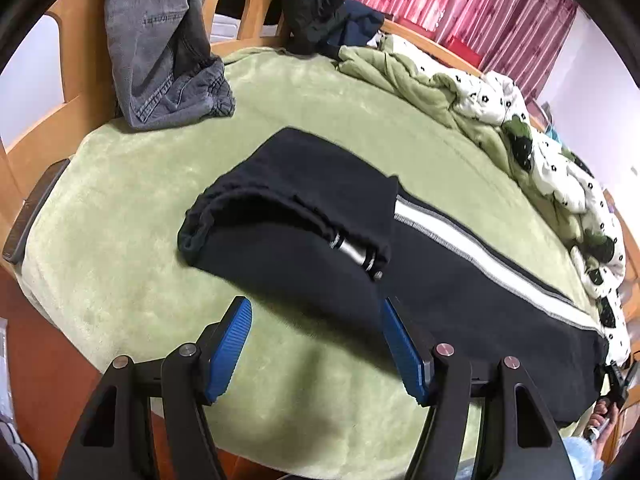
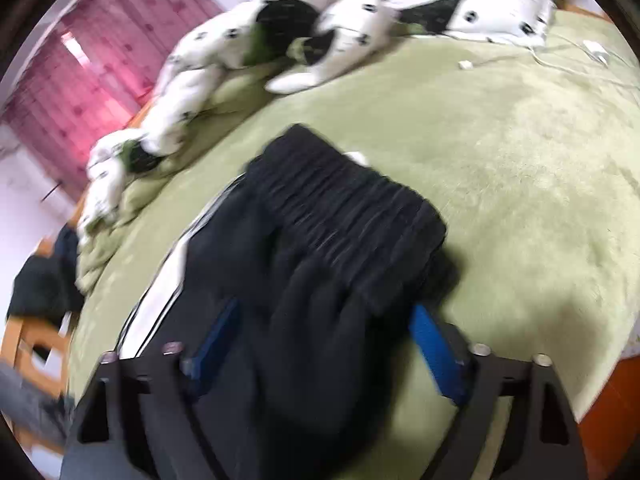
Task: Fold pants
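One pair of black pants [image 1: 460,280] is laid on the green plush blanket [image 1: 280,88] of a wooden-framed bed. One leg end is folded back over the rest, and one white side stripe [image 1: 480,256] edged in grey is seen running along the length. In the right wrist view the gathered elastic waistband [image 2: 352,216] is seen folded over onto the pants, blurred.

Two grippers are in view, one per camera. The left gripper [image 1: 316,348] is spread, its two blue pads apart above the blanket at the near edge of the pants, with nothing pinched between them. The right gripper [image 2: 324,352] is also spread wide; black fabric lies between its two blue pads, and no pressing on it can be made out.

One pair of grey jeans [image 1: 160,48] is draped over the wooden bed frame [image 1: 76,60]. One rumpled white duvet [image 1: 560,168] with black and green print is bunched along the far side. One pink curtain [image 1: 460,4] is hung behind.
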`<action>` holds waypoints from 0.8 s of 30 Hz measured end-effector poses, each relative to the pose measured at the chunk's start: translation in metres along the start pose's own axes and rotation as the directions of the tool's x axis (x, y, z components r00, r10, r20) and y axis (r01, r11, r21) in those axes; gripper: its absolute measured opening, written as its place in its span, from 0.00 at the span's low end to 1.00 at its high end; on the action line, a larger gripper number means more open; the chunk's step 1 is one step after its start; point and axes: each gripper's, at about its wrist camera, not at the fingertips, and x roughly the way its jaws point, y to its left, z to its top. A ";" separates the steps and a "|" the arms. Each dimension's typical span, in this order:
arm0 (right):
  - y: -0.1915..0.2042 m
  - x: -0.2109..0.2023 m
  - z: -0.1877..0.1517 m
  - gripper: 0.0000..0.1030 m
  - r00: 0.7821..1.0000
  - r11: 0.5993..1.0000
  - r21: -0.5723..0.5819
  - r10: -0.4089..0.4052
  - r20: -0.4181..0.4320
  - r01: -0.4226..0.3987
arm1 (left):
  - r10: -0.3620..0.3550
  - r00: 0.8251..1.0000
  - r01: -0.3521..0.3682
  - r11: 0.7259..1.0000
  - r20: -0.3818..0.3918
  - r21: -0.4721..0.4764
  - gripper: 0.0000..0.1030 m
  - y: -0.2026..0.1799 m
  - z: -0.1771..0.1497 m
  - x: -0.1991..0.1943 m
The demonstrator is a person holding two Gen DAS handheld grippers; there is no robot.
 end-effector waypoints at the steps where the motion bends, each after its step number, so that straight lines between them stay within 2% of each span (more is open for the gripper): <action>1: 0.006 0.002 0.004 0.77 1.000 1.000 -0.013 -0.020 0.012 0.020 | 0.001 1.000 -0.001 1.000 0.008 0.002 0.63 -0.002 0.002 -0.001; 2: 0.014 -0.002 0.010 0.55 0.998 0.997 -0.064 -0.045 0.040 0.048 | 0.004 1.000 -0.004 1.000 0.017 0.005 0.63 -0.006 0.004 0.000; 3: 0.022 -0.009 0.017 0.49 0.998 0.990 -0.134 -0.027 0.058 0.034 | 0.002 1.000 -0.002 1.000 0.029 0.009 0.63 -0.009 0.005 -0.001; 5: 0.035 -0.033 0.026 0.44 0.991 0.972 -0.236 0.029 0.131 0.002 | -0.015 0.999 0.014 1.000 0.043 0.024 0.63 -0.018 0.009 -0.001; 6: 0.042 -0.053 0.031 0.44 0.978 0.956 -0.293 0.083 0.192 -0.024 | -0.026 0.999 0.024 0.999 0.046 0.039 0.63 -0.023 0.009 -0.002; 8: 0.043 -0.059 0.035 0.45 0.977 0.950 -0.310 0.087 0.194 -0.024 | -0.037 0.998 0.034 0.997 0.043 0.068 0.63 -0.031 0.011 -0.001; 10: 0.036 -0.042 0.031 0.52 0.990 0.949 -0.314 0.011 0.140 0.034 | -0.052 0.998 0.049 0.995 0.027 0.092 0.63 -0.037 0.009 0.003; 11: 0.025 -0.025 0.025 0.56 0.995 0.948 -0.307 -0.067 0.073 0.086 | -0.059 0.998 0.056 0.993 0.021 0.103 0.63 -0.039 0.006 0.004; 13: 0.002 -0.015 0.012 0.57 0.988 0.942 -0.299 -0.155 0.005 0.149 | -0.072 0.997 0.070 0.989 0.014 0.127 0.63 -0.043 0.002 0.005; 14: -0.007 -0.018 0.004 0.57 0.989 0.943 -0.300 -0.148 -0.001 0.141 | -0.083 0.996 0.081 0.987 0.011 0.141 0.63 -0.045 -0.001 0.005; 19: -0.012 -0.067 -0.017 0.60 0.987 0.944 -0.288 -0.149 0.064 0.162 | -0.101 0.995 0.096 0.974 0.013 0.203 0.63 -0.059 -0.002 0.020; 24: 0.034 -0.113 -0.035 0.60 0.982 0.930 -0.320 -0.151 0.117 0.181 | -0.069 0.997 0.071 0.980 -0.020 0.186 0.63 -0.067 0.011 0.062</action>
